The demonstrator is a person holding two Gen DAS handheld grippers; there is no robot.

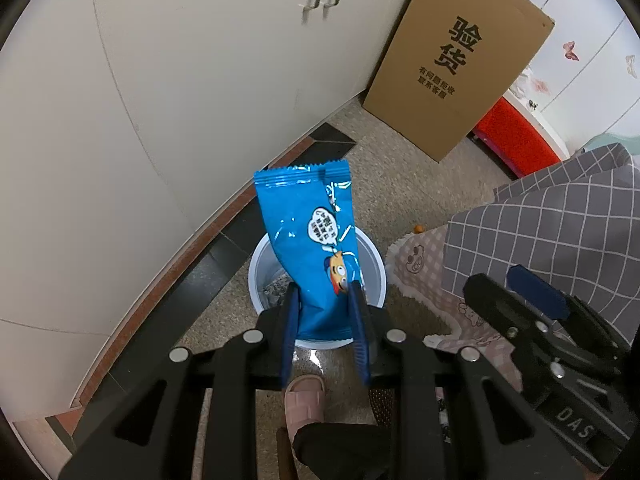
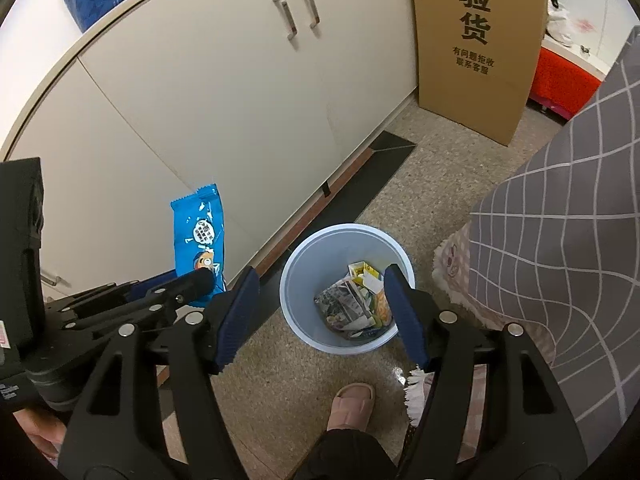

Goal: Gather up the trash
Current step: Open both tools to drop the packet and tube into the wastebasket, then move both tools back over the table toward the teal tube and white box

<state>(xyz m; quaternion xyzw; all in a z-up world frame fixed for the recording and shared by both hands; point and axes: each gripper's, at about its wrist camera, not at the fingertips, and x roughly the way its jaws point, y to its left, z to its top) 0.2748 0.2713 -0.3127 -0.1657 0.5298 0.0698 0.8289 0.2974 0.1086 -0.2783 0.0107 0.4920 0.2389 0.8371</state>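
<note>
My left gripper [image 1: 324, 292] is shut on a blue snack wrapper [image 1: 312, 240] with a cartoon figure, held upright above the white trash bin [image 1: 374, 276] on the floor. The wrapper [image 2: 200, 236] and the left gripper [image 2: 196, 280] also show in the right wrist view, left of the bin. My right gripper [image 2: 320, 280] is open and empty, above the bin [image 2: 296, 292], which holds crumpled paper and packaging [image 2: 352, 304]. The right gripper also shows in the left wrist view [image 1: 500, 280].
White cabinet doors [image 2: 224, 92] stand behind the bin. A tall cardboard box [image 2: 476, 40] leans at the back right. A grey checked cloth [image 2: 560, 240] hangs at the right. A foot in a pink slipper [image 2: 352, 404] stands in front of the bin.
</note>
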